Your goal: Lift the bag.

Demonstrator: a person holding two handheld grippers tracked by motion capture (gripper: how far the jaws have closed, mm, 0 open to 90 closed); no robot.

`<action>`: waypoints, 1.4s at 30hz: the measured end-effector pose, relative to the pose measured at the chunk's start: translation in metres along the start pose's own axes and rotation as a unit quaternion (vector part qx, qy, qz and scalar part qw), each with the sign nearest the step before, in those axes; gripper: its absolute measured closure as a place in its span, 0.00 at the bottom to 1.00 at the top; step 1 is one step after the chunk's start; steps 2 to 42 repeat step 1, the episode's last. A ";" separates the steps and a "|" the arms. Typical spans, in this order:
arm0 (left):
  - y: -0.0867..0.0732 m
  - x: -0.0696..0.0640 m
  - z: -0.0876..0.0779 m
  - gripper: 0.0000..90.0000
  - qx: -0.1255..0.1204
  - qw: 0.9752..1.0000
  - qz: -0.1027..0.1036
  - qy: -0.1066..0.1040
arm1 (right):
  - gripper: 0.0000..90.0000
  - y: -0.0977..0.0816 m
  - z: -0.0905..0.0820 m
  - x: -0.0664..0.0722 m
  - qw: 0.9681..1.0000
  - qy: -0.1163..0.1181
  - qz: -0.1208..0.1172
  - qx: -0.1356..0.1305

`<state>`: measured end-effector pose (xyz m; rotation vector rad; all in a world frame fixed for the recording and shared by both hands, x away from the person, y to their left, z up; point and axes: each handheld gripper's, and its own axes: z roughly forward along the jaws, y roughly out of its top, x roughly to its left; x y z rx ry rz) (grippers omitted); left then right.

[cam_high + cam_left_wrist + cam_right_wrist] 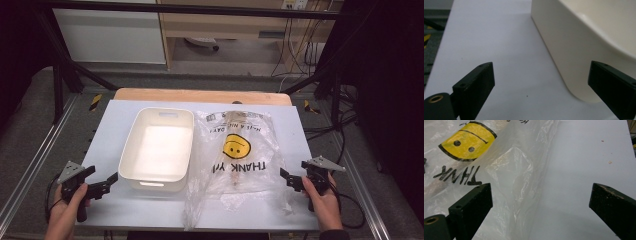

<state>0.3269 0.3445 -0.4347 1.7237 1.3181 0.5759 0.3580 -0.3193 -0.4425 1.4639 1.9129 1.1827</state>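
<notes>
While both of my claws rest low over the white counter (115, 210), each stands wide open and holds nothing. My left claw (111, 182) sits just beside the near corner of the tub (157, 145). My right claw (286, 177) sits at the right edge of the bag (237, 150), which lies flat beside the tub.

Overhead forward-down view; two close, table-level tool views

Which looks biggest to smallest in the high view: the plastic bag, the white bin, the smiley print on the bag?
1. Plastic bag, though the white bin comes close.
2. White bin.
3. Smiley print, clearly smallest.
</notes>
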 end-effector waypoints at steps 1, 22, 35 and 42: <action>0.000 -0.001 0.006 0.08 0.011 1.000 0.004 0.004 | 0.06 0.000 0.001 0.000 1.000 -0.004 -0.001 0.002; 0.000 -0.001 0.006 0.08 0.011 1.000 0.004 0.004 | 0.06 0.000 0.001 0.000 1.000 -0.004 -0.001 0.002; 0.000 -0.001 0.006 0.08 0.011 1.000 0.004 0.004 | 0.06 0.000 0.001 0.000 1.000 -0.004 -0.001 0.002; 0.000 -0.001 0.006 0.08 0.011 1.000 0.004 0.004 | 0.06 0.000 0.001 0.000 1.000 -0.004 -0.001 0.002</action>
